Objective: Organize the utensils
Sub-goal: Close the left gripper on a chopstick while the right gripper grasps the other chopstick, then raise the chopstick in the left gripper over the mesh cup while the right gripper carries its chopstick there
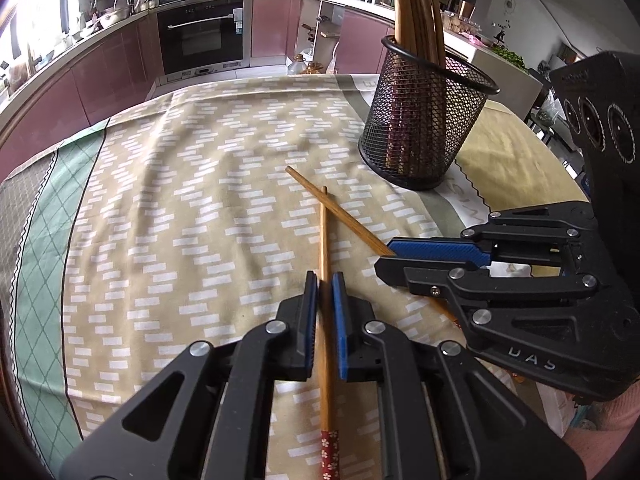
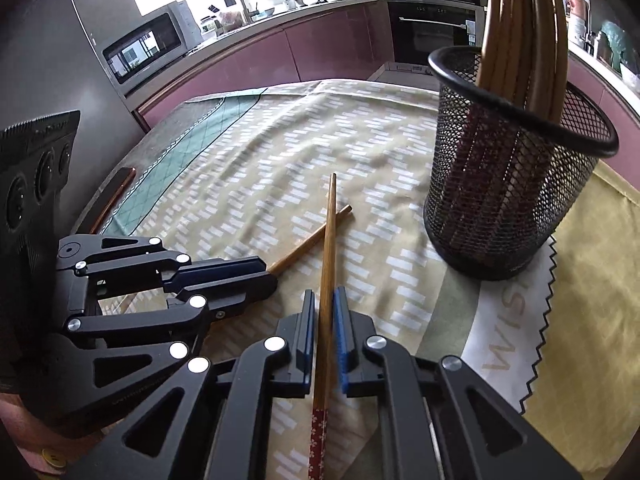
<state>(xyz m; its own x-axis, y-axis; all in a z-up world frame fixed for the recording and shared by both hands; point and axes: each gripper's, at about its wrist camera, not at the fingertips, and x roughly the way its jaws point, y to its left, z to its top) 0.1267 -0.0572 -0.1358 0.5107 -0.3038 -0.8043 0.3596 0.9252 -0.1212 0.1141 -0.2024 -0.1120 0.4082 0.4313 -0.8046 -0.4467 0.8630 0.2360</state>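
Tablecloth [image 1: 168, 200] below, each gripper's fingers [image 1: 309, 304] seemingly clench one crossed chopstick [image 1: 325, 248] lengthwise between them.

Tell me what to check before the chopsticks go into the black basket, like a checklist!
1. Left claw shut on its chopstick: ok, the pads press the stick on both sides.
2. Right claw shut on the other chopstick: ok, gripped the same way.
3. Sticks free of each other: not ok, they cross near their tips, so lifting one may drag the other.
4. Mesh holder upright on the tablecloth: ok.
5. Room in the holder: cannot tell for sure; many chopsticks already stand in it, but part of the rim looks open.
6. Claws clear of each other: cannot tell, they sit very close together.
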